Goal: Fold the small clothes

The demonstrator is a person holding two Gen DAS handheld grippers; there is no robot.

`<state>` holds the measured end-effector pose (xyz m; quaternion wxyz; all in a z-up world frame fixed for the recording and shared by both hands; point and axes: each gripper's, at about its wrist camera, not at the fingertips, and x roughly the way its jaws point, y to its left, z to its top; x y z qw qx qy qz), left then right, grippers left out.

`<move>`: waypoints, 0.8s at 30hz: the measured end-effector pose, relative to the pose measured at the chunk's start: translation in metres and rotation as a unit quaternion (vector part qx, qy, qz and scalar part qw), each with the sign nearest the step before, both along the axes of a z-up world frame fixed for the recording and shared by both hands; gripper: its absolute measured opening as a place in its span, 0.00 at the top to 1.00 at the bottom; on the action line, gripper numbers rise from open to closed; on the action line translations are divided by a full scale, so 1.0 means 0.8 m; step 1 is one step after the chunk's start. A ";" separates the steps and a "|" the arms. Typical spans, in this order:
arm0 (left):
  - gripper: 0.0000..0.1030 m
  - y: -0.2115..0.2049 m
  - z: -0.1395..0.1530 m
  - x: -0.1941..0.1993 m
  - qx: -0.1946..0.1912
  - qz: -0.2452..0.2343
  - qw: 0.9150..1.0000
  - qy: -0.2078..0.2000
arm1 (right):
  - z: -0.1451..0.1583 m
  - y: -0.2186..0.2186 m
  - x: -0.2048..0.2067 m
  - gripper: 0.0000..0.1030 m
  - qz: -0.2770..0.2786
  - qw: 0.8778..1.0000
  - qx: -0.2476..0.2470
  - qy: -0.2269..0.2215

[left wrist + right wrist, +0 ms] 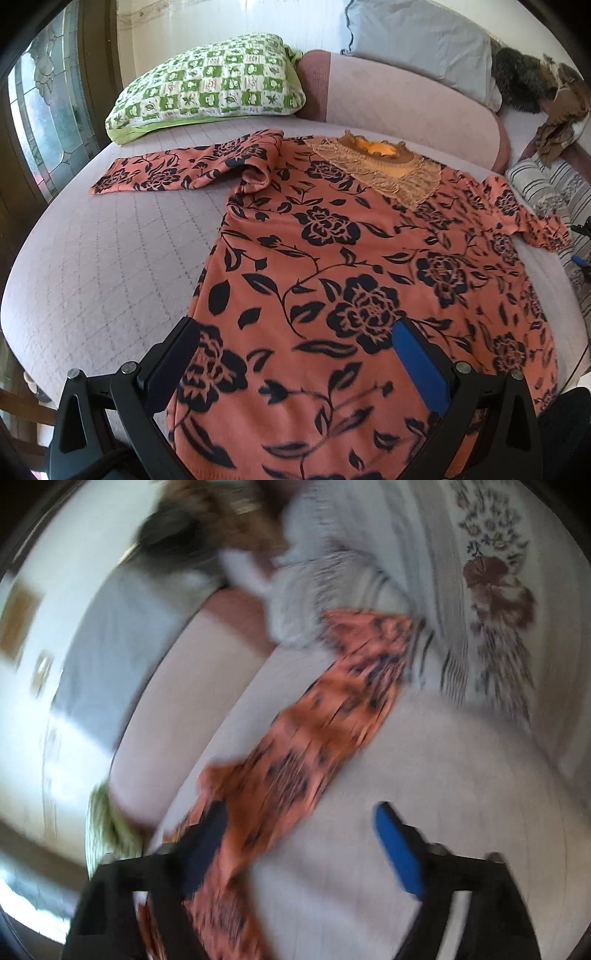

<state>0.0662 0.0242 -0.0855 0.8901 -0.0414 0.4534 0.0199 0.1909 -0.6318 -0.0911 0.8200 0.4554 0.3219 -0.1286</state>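
Observation:
An orange top with a black flower print [332, 266] lies spread flat on the pale quilted bed, with a tan lace neckline [380, 166] at the far end. Its left sleeve [177, 173] stretches out to the left. My left gripper [295, 332] is open and hovers over the top's lower hem, with nothing between the fingers. In the blurred right wrist view the top's right sleeve [314, 716] runs diagonally across the bed. My right gripper [299, 819] is open just above the sleeve, and its dark left finger [203, 845] overlaps the cloth.
A green and white pillow [210, 88] and a grey pillow [417, 40] lie at the head of the bed. A striped flowered cloth [480, 609] and a furry brown heap [532, 81] lie along the right side. A window [44, 122] is at the left.

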 end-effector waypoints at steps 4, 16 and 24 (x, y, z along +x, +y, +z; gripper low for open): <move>0.00 -0.004 -0.008 0.024 -0.007 -0.004 1.000 -0.004 | -0.021 -0.044 0.045 0.30 -0.040 0.997 -0.031 0.052; 0.00 0.012 -0.027 0.053 -0.003 0.004 1.000 -0.008 | -0.021 -0.052 0.128 0.94 -0.039 0.987 -0.137 0.074; 0.00 0.057 -0.014 0.040 -0.041 0.049 0.997 -0.037 | 0.178 0.203 0.130 0.94 0.176 0.951 -0.217 -0.135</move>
